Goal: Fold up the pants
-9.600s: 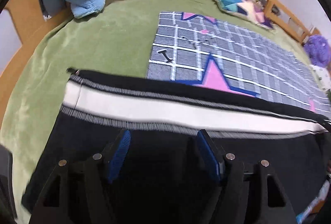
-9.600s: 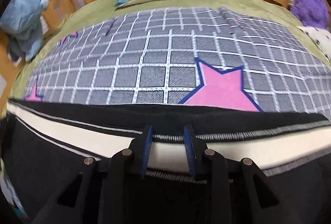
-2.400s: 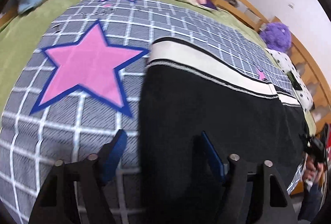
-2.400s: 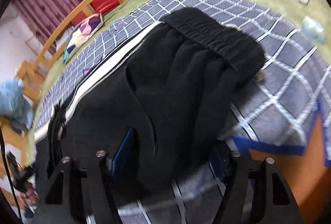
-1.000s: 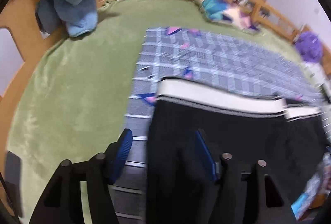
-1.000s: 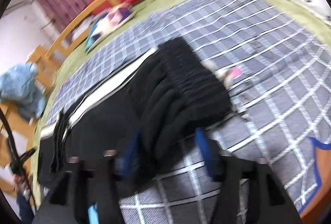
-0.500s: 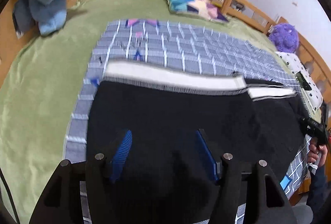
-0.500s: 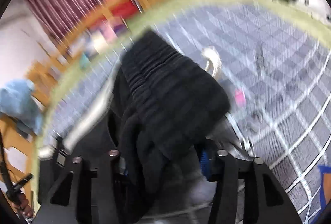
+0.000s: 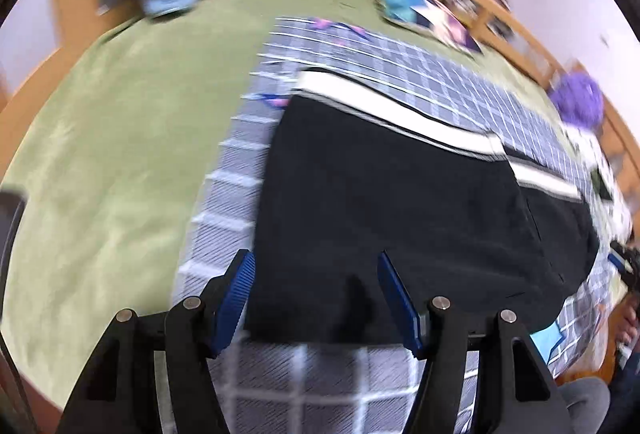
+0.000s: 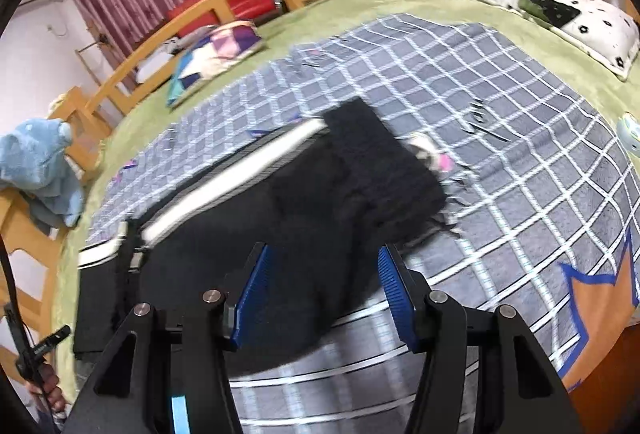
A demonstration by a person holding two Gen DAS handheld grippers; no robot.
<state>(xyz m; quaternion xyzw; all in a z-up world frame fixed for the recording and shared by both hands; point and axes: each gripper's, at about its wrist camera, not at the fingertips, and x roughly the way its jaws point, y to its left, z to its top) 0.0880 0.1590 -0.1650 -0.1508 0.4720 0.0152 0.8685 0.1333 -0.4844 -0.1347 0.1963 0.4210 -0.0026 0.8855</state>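
Since half a second ago the waistband end of the pants (image 10: 304, 218), then bunched up high between the right claw's pads, lies lower and flatter on the checked blanket (image 10: 500, 137); that claw's jaws closed in partway during the last second.

Pants: black, white side stripe, folded, long axis running left to right across the near part of the bed.

Left claw (image 9: 316, 290) stands open over the near hem corner, nothing pinched.

Right claw (image 10: 324, 286) stands apart over the waistband end; whether the pads press cloth I cannot tell.

Each claw is nearest its own end.

Right view shows the ribbed waistband; left view shows the stripe edge (image 9: 384, 105) lying straight and the green bedcover (image 9: 112, 137) beyond.
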